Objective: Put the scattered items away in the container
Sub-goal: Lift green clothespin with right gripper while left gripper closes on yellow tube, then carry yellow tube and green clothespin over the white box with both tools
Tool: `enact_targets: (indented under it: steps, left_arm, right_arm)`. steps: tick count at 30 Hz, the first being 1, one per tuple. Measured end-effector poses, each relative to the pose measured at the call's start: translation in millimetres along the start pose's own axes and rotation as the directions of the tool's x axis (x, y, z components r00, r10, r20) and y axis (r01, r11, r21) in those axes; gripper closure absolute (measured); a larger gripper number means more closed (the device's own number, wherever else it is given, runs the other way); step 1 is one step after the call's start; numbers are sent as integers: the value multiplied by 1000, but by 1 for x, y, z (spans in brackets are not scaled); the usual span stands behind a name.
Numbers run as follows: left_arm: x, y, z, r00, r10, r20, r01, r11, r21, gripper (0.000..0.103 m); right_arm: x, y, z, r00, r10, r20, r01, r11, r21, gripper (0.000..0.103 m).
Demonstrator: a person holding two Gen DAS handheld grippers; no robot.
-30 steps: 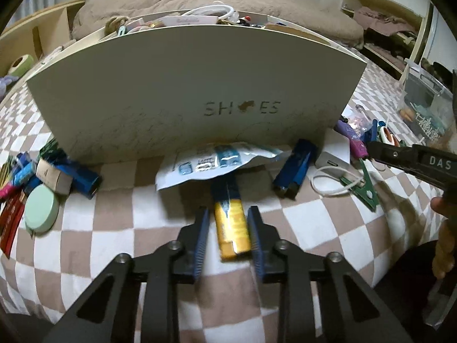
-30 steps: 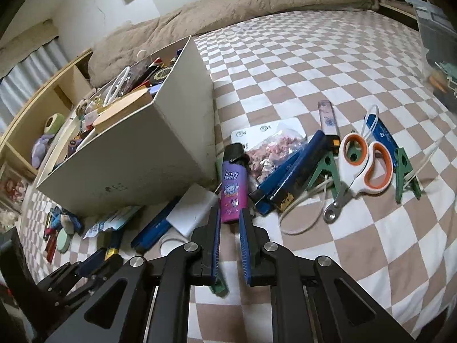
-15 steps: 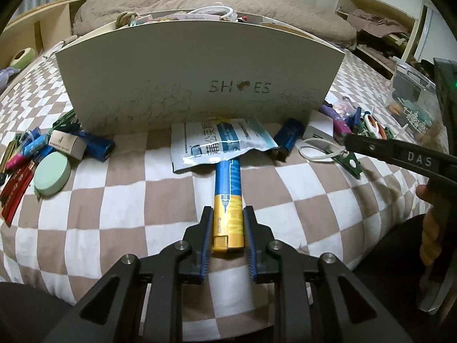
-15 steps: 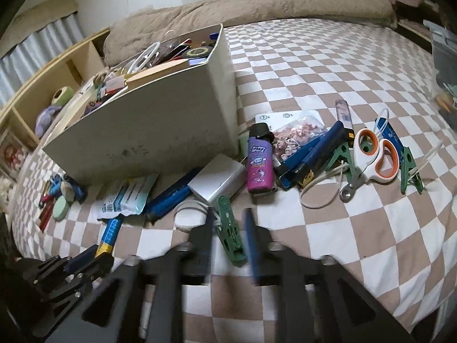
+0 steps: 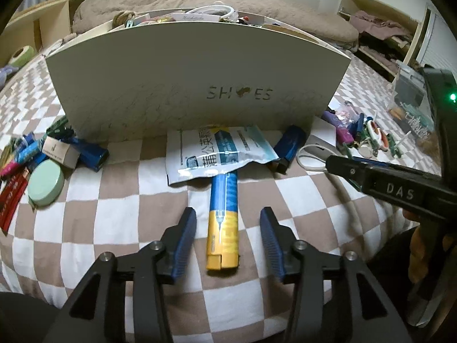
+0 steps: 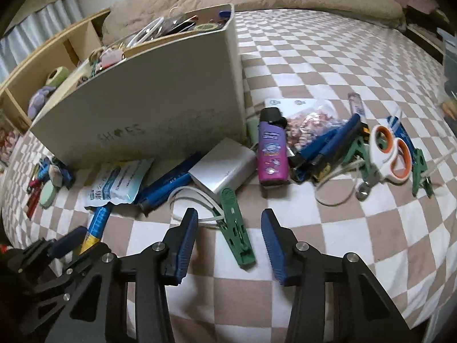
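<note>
Your left gripper (image 5: 228,235) has just been opening: its jaws stand apart on either side of the yellow-and-blue tube (image 5: 224,220), clear of both its flanks, with nothing held. The tube lies on the bed (image 5: 120,205) near its front edge, far end tucked under the white sachet (image 5: 220,151) at the foot of the shoe box (image 5: 197,71).

Your right gripper (image 6: 228,235) has just been closing, yet the jaws are still parted around the green peg (image 6: 237,228), which lies free and slanted between them.

Before closing, centre each object between the pads; roll the right wrist to match the peg's slant. Draw the tube back from under the sachet, then lift over the box rim.
</note>
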State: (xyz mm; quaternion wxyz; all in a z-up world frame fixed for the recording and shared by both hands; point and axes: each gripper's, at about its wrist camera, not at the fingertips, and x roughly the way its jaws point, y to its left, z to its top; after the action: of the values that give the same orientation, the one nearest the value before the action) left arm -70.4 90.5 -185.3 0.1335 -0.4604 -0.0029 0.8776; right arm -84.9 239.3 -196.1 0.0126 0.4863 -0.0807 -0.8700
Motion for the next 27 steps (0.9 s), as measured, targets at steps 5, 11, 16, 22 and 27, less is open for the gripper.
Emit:
enact_targets:
  steps: [5, 11, 16, 22, 27]
  left_arm:
    - [5, 0, 3, 999, 34, 5, -34, 999, 12, 49]
    - [4, 7, 4, 1000, 27, 7, -27, 1000, -2, 62]
    - [2, 14, 3, 1000, 2, 7, -2, 999, -36, 82]
    - [-4, 15, -3, 1000, -20, 8, 20, 999, -47, 82]
    - [-9, 13, -3, 999, -42, 5, 43, 998, -53, 82]
  right_arm:
    - [8, 10, -1, 998, -59, -4, 59, 997, -50, 64]
    - [5, 10, -4, 999, -38, 10, 39, 998, -53, 89]
    - [-1, 8, -8, 1000, 3, 29, -2, 999, -42, 93]
    - [-9, 9, -7, 998, 14, 59, -12, 999, -32, 93]
    - [-17, 15, -11, 997, 44, 69, -41, 999, -35, 93]
